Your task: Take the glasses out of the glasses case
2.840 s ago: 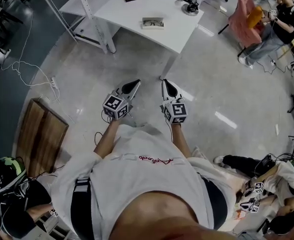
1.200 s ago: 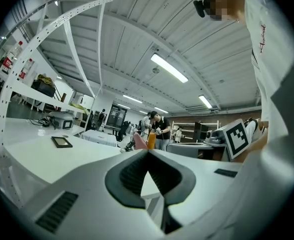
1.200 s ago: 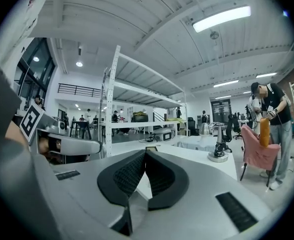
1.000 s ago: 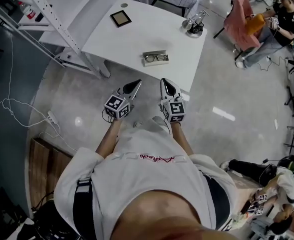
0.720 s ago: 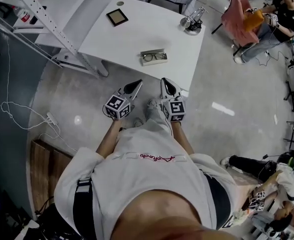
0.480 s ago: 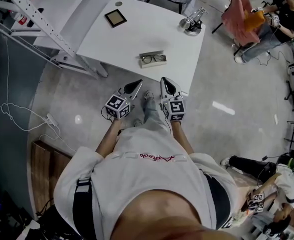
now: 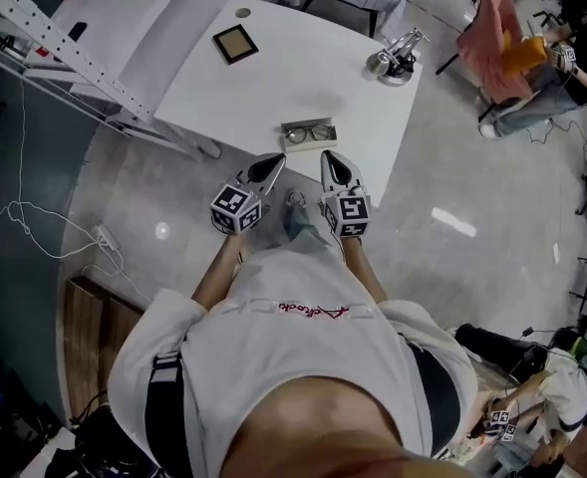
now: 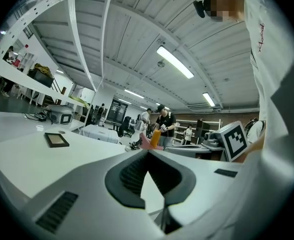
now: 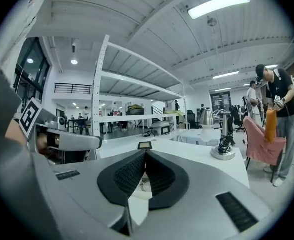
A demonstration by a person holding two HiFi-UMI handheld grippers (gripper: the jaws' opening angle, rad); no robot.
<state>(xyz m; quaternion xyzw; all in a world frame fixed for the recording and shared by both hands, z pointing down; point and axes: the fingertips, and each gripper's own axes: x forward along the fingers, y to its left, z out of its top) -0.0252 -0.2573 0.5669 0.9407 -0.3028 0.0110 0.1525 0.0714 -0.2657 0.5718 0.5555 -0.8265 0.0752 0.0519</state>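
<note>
Room: open workshop with a pale polished floor (image 7: 442, 217); a white perforated rack (image 7: 44, 28) runs along the upper left.
Table: white table (image 7: 273, 83) right in front of you, bare over most of its top.
Wooden panel: wooden panel (image 7: 84, 332) lies flat on the floor to your left, well apart from the table.
Chair: pink-draped chair (image 7: 492, 23) stands past the table's far right corner.
Left gripper: your left gripper (image 7: 271, 164) (image 8: 147, 151) has its tips at the table's near edge, jaws pressed together tip to tip, nothing between the pads.
Right gripper: your right gripper (image 7: 331, 160) (image 9: 145, 153) is level with the left and near it, jaws likewise closed on nothing.
Stand: metal stand (image 7: 398, 60) on a round base, far right corner of the table.
Frame: small dark square frame (image 7: 235, 43), flat on the far left of the table.
Glasses case: glasses case (image 7: 286, 135) lies open near the table's front edge, just beyond both sets of tips and between their lines; neither gripper touches it.
Glasses: dark-rimmed glasses (image 7: 311, 133) lie inside the case.
</note>
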